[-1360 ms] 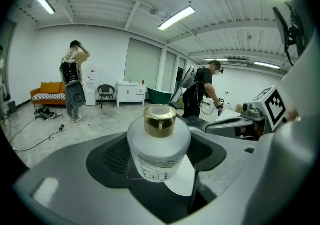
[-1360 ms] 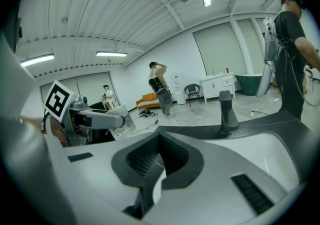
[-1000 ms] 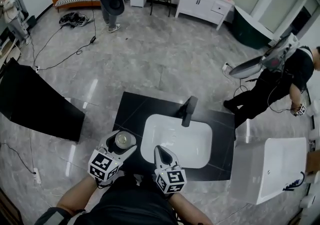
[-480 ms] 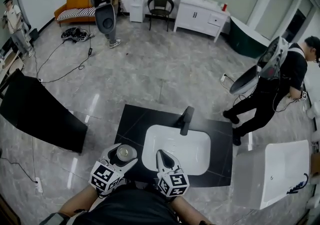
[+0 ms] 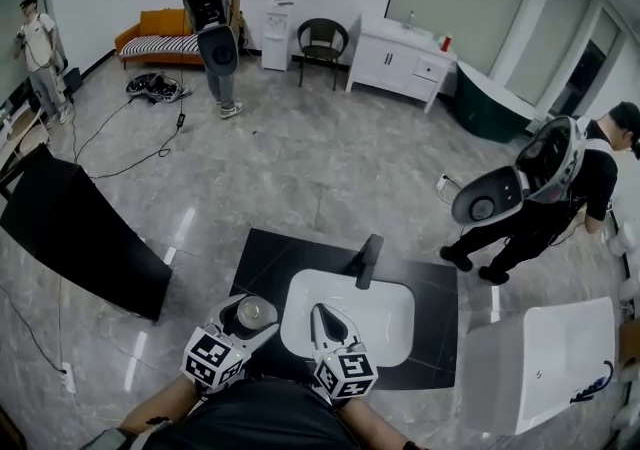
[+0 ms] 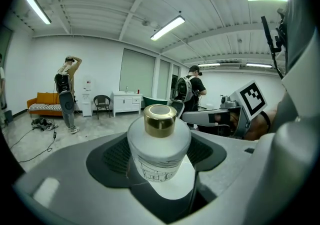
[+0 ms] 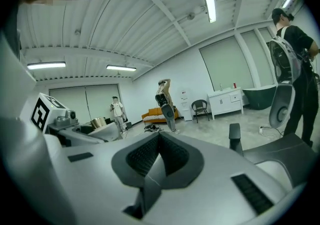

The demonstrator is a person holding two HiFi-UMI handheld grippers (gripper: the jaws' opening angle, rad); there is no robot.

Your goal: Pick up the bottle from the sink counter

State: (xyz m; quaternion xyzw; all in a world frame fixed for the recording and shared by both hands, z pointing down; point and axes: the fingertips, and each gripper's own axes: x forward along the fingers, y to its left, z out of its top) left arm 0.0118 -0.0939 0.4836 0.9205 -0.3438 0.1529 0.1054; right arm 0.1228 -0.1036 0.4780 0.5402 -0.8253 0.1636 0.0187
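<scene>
A squat white bottle (image 6: pixel 159 150) with a gold cap (image 6: pixel 160 119) sits between the jaws of my left gripper (image 6: pixel 159 169), which is shut on it. From the head view the bottle (image 5: pixel 250 314) is held over the left part of the black sink counter (image 5: pixel 268 258), its cap facing up, in the left gripper (image 5: pixel 245 319). My right gripper (image 5: pixel 328 322) hovers over the near rim of the white basin (image 5: pixel 385 313), jaws shut with nothing between them. In the right gripper view the pads of that gripper (image 7: pixel 159 155) meet in a closed line.
A black faucet (image 5: pixel 367 260) stands at the basin's far edge. A white box-shaped unit (image 5: pixel 535 363) stands right of the counter, a dark slanted panel (image 5: pixel 70 233) left. People stand around: one (image 5: pixel 540 198) at right carrying a toilet seat, one (image 5: pixel 216 18) far back.
The head view has tilted up, so counter and both grippers sit lower and nearer. The person at right has walked further away. The left gripper still holds the bottle.
</scene>
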